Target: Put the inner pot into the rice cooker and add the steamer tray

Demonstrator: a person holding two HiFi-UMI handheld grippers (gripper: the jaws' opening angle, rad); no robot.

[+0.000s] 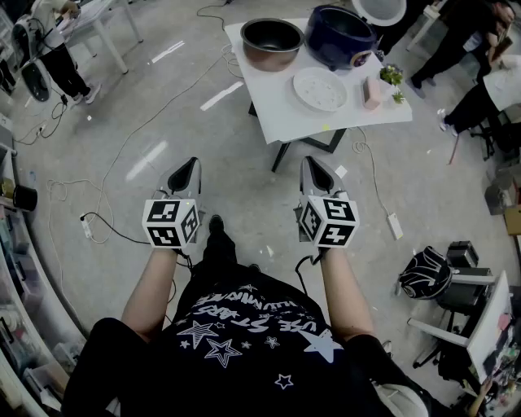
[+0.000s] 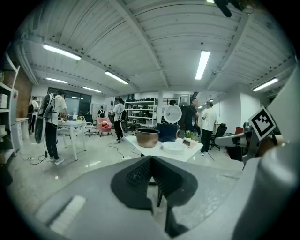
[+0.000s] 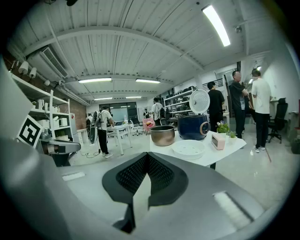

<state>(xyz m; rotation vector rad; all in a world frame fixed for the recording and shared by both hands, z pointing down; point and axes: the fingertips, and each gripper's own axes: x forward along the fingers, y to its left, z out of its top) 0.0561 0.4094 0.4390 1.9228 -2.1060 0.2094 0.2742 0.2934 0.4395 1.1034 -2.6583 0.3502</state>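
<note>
Both tongs are pinched together with nothing between them: my left tongs and right tongs hang side by side over the grey floor, well short of the white square desk. On that desk the bronze-coloured metal inner pot stands at the far left corner, just beside the dark blue rice cooker, whose white lid is up. The pot is not yet in the cooker. The white round perforated steamer tray lies flat in front of them, with a small pink box and a little green potted plant to its right.
</note>
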